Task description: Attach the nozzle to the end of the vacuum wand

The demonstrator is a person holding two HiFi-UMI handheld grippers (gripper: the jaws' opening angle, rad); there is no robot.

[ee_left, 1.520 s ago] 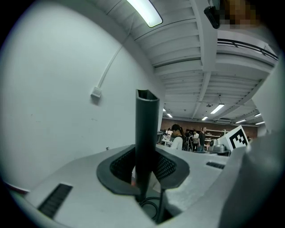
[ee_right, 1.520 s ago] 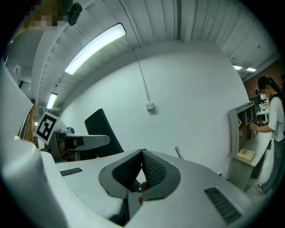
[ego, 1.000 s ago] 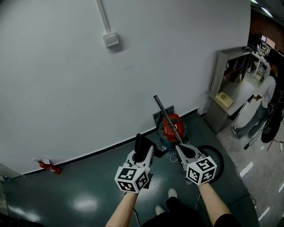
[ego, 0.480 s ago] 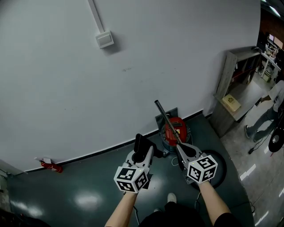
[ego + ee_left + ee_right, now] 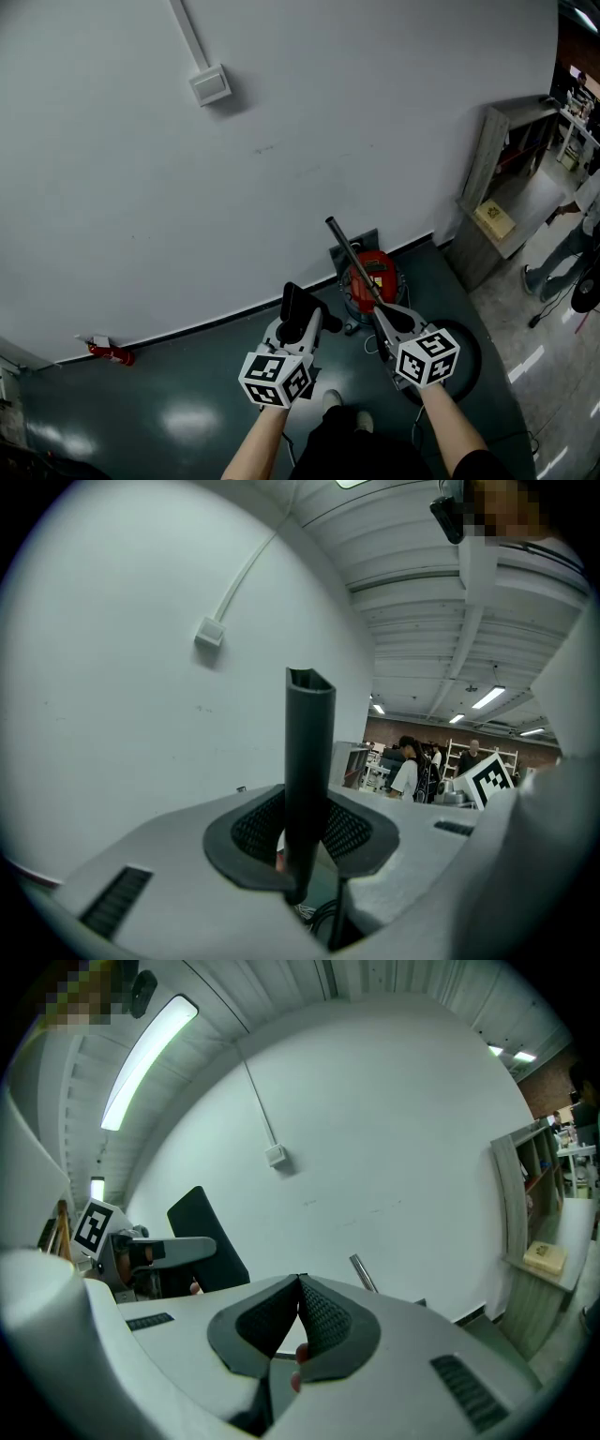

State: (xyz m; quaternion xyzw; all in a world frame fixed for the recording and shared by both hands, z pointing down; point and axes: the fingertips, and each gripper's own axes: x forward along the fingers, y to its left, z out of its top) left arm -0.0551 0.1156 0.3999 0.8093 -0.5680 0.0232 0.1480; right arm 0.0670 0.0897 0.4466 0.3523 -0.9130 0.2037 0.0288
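The white wall (image 5: pixel 281 141) fills the space ahead of both tools. At its foot the red vacuum (image 5: pixel 373 274) sits on the dark floor (image 5: pixel 187 394), just beyond your right tool (image 5: pixel 388 317). The metal wand (image 5: pixel 345 246) slants up and away from that tool toward the wall, with its free end the farthest point from you. Your right tool is closed pad to pad with nothing visible between the pads, so the wand is not in hand. As I judge it, you should open that tool and take the tube some way below its tip, leaving the end bare. Your left tool (image 5: pixel 302 323) is clamped on the black nozzle (image 5: pixel 296 302), which stands upright out of the jaws with an open, slanted mouth on top. I cannot tell which end is the socket, so check that before you commit. Bring the socket level with the wand's tip, line the two up along one axis, and push straight on. A crooked approach will likely jam the nozzle or twist it in your grip.
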